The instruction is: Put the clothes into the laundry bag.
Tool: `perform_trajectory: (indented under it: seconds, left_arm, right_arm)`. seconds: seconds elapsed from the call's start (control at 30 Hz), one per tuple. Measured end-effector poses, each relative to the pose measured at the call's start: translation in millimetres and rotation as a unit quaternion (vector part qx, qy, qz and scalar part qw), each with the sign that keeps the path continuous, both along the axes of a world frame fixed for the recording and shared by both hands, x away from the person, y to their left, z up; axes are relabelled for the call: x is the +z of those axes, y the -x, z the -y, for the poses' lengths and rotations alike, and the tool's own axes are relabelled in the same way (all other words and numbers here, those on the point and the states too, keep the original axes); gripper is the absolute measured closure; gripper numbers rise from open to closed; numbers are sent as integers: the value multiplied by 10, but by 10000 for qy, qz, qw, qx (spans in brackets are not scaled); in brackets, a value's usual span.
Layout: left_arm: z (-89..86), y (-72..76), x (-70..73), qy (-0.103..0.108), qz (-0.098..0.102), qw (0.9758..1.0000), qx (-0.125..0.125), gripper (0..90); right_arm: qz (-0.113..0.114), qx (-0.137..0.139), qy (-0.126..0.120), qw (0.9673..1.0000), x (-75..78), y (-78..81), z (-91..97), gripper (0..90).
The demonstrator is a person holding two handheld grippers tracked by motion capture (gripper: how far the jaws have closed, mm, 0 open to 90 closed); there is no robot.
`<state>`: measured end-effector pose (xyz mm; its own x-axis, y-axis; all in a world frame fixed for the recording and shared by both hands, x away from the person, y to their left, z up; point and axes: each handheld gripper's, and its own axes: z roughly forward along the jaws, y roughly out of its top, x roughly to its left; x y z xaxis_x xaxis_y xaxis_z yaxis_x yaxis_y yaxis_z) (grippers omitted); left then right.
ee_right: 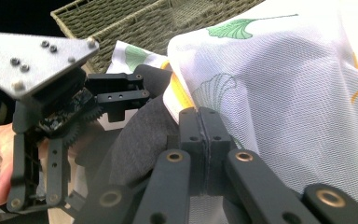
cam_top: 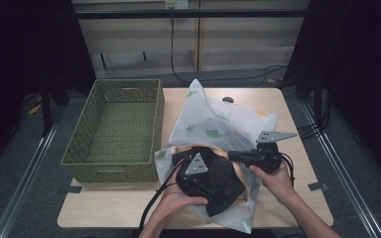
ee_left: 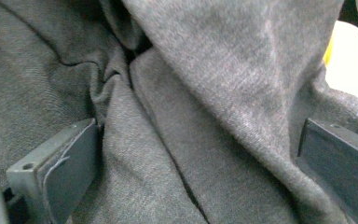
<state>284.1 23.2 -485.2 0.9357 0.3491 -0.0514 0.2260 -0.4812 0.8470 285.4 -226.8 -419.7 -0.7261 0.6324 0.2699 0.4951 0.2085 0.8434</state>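
Nearest the person, a dark grey woollen cloth (cam_top: 223, 181) lies bunched on a white leaf-printed fabric sheet with yellow edging (cam_top: 213, 124) spread over the pale wooden tabletop (cam_top: 109, 206). The left gripper (cam_top: 198, 173) bears down on the cloth, jaws wide apart — folds lie between the pads, unpinched. The right gripper (ee_right: 203, 140) has its jaws pressed together on the sheet's edge. Farther left, the olive woven rectangular basket (cam_top: 114, 129) stands empty. No writing is readable.
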Motion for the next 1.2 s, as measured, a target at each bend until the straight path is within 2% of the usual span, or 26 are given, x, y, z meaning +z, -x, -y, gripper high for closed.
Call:
perform_trajectory:
  seconds: [0.03,0.07,0.1,0.13,0.23,0.3,0.33,0.4,0.43,0.47,0.53,0.6,0.67,0.7,0.73,0.8,0.87,0.93,1.07,1.17,1.2]
  left_arm:
    - [0,-1,-25,-88,-8,9999,-103,0]
    - [16,15,-58,-220,75,9997,-122,0]
    - [25,31,-94,-445,157,9987,-181,0]
    - [46,40,-139,-575,150,9981,-165,0]
    - [46,69,-204,-694,249,9972,-83,7]
    - [73,102,-215,-915,428,9949,-31,40]
    - [75,113,-209,-1004,544,9934,63,80]
    - [72,117,-212,-1011,625,9928,121,150]
    - [58,113,-204,-999,697,9922,281,200]
    - [55,105,-205,-983,699,9922,327,291]
    - [56,87,-194,-973,708,9916,474,358]
    - [53,31,-185,-788,549,9937,581,475]
    - [59,-13,-158,-690,457,9938,741,581]
    - [62,-33,-144,-726,434,9938,715,608]
    - [76,-48,-134,-577,416,9941,818,625]
    - [103,-72,-113,-557,374,9935,918,658]
    - [131,-113,-96,-415,369,9939,952,672]
    - [153,-160,-54,-475,450,9924,1040,678]
    - [176,-250,22,-57,380,9910,1282,688]
    - [142,-306,139,162,442,9885,1435,697]
    - [128,-336,185,221,434,9887,1415,700]
  right_arm:
    - [-9,-3,5,10000,-2,1,-7,897]
    - [-10,11,21,10000,-5,1,-12,896]
    - [-10,12,17,10000,-6,3,-19,894]
    - [-11,17,31,10000,-8,4,-27,894]
    - [-27,37,56,10000,-18,-2,-45,895]
    - [-36,45,55,10000,-22,-5,-58,895]
    - [-36,45,56,10000,-23,-8,-65,895]
    - [-39,63,48,10000,-20,-7,-77,895]
    - [-27,76,63,9999,-16,-3,-81,895]
    - [-29,69,43,10000,-8,4,-87,896]
    - [-4,69,44,10000,1,5,-88,897]
    - [7,78,33,10000,16,9,-90,898]
    - [30,64,9,10000,34,9,-93,899]
    - [44,75,-2,10000,49,13,-96,899]
    - [64,95,-4,9999,59,17,-99,899]
    - [103,118,-48,9999,94,32,-114,900]
    - [169,148,-62,9997,141,54,-136,900]
    - [231,214,-102,9994,191,78,-156,900]
    - [360,321,-145,9987,288,152,-191,900]
    - [463,372,-220,9980,367,193,-183,900]
    - [490,378,-266,9977,392,202,-176,900]
